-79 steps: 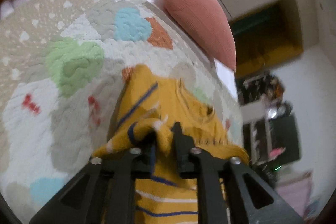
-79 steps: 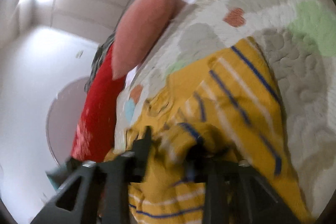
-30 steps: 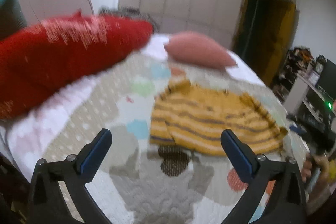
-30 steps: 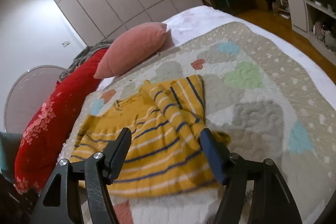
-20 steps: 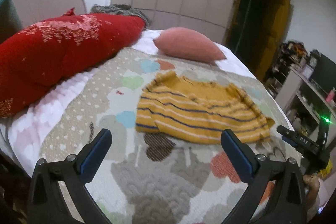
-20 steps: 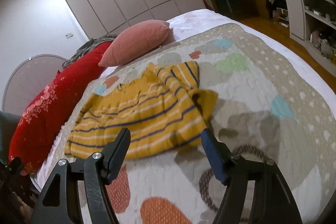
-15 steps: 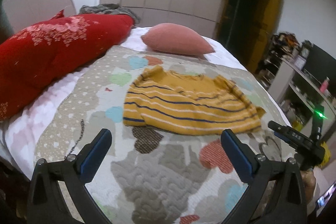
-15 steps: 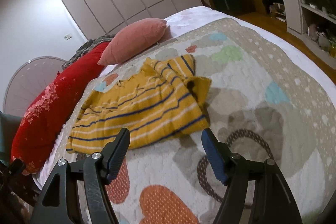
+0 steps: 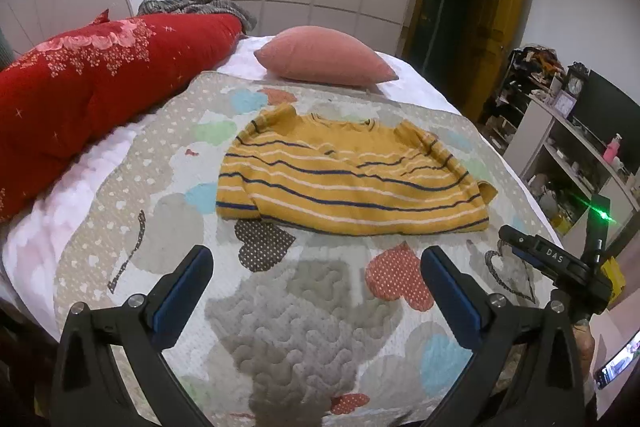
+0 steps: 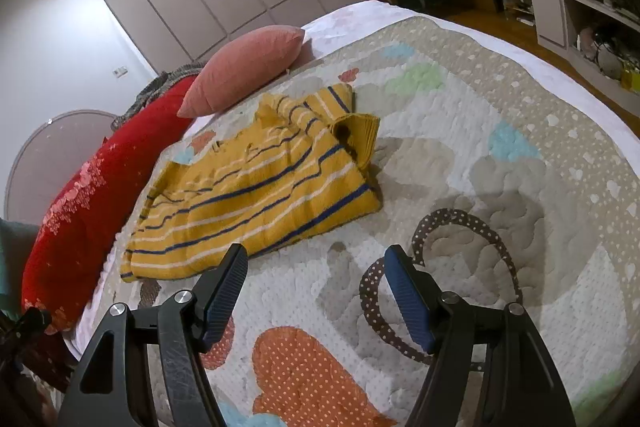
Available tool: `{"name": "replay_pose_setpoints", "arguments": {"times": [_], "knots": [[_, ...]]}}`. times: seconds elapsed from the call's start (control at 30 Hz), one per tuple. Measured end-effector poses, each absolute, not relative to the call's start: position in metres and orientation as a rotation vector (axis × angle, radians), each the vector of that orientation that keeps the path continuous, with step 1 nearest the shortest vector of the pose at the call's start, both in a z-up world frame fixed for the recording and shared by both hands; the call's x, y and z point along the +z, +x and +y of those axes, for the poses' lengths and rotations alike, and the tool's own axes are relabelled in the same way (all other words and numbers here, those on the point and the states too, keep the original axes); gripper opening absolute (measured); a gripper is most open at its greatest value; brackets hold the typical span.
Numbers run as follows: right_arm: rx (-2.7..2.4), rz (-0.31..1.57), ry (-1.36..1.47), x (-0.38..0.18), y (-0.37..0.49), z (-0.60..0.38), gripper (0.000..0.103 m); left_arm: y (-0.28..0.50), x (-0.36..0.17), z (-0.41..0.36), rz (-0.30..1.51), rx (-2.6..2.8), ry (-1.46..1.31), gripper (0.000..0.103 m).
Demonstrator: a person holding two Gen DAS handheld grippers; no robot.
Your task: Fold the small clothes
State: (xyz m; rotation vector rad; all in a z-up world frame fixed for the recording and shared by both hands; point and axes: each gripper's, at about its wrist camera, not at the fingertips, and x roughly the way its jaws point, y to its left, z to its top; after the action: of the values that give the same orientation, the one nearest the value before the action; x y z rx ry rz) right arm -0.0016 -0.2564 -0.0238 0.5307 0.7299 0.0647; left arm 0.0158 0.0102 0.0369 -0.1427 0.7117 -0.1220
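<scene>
both hand-held grippers, left (image 9: 316,289) and right (image 10: 316,287), released and empty, clear of the striped yellow sweater (image 9: 344,179) lying ahead on the quilt (image 9: 304,327), long axis crosswise, neither clearly nearer.

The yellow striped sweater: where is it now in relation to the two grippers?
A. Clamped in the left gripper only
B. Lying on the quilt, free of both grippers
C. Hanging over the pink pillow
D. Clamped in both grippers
B: the yellow striped sweater lies on the quilt, while the left gripper and the right gripper stand open and short of it, holding nothing.
</scene>
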Motion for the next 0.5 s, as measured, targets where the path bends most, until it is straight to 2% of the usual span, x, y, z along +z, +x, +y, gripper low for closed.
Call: {"name": "replay_pose_setpoints", "arguments": {"times": [0.5], "knots": [[0.051,0.798,0.545,-0.050,0.008,-0.251,0.075,0.028,0.021,0.011,0.765,-0.124,-0.157,0.103]]}}
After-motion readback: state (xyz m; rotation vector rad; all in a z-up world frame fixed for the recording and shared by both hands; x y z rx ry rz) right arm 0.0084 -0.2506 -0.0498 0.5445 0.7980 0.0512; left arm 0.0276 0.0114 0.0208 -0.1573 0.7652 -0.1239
